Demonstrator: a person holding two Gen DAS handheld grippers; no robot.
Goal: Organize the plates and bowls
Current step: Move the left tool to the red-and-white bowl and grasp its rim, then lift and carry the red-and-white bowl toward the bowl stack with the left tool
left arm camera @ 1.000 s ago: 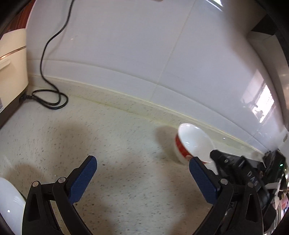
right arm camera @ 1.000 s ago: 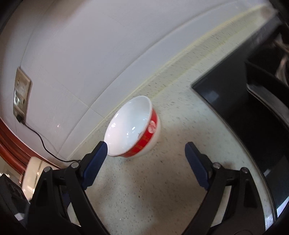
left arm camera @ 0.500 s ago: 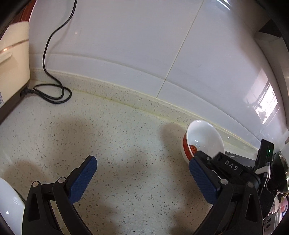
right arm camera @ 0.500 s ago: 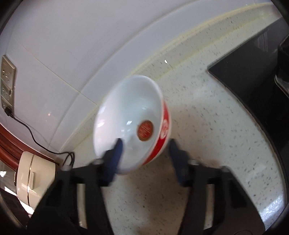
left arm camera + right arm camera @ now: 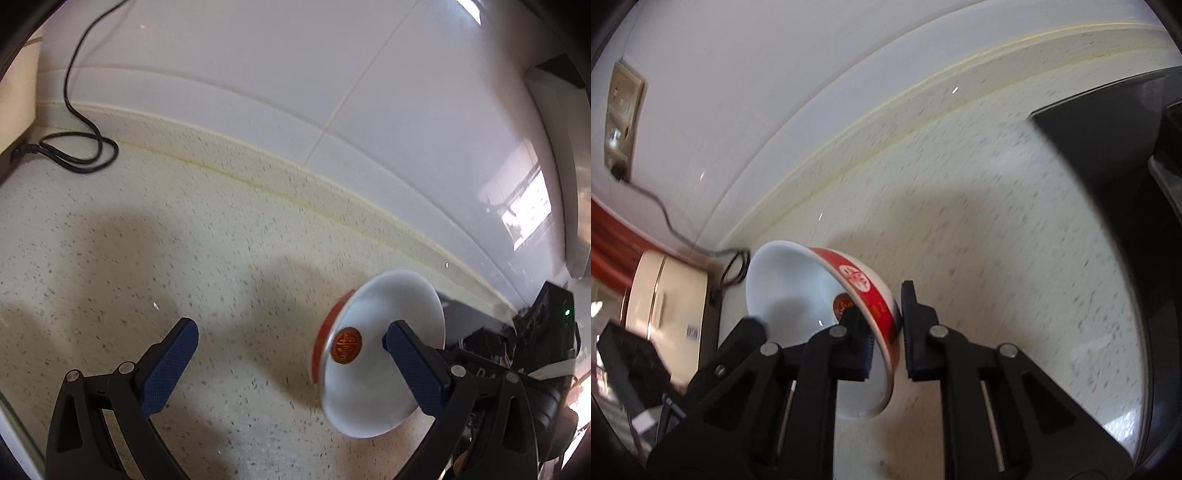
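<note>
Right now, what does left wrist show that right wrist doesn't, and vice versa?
Only left wrist: the open left gripper, empty above the countertop, and the bowl's inside with its red emblem facing the camera.
Only right wrist: the wall socket, the black hob, and the right gripper shut on the bowl's wall, one finger inside, one outside on the red band.
Both: the bowl, tilted, the black cable, the speckled countertop and white wall tiles.

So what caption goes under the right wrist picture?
Right gripper clamps the rim of a tilted red-and-white bowl above the speckled counter.
</note>
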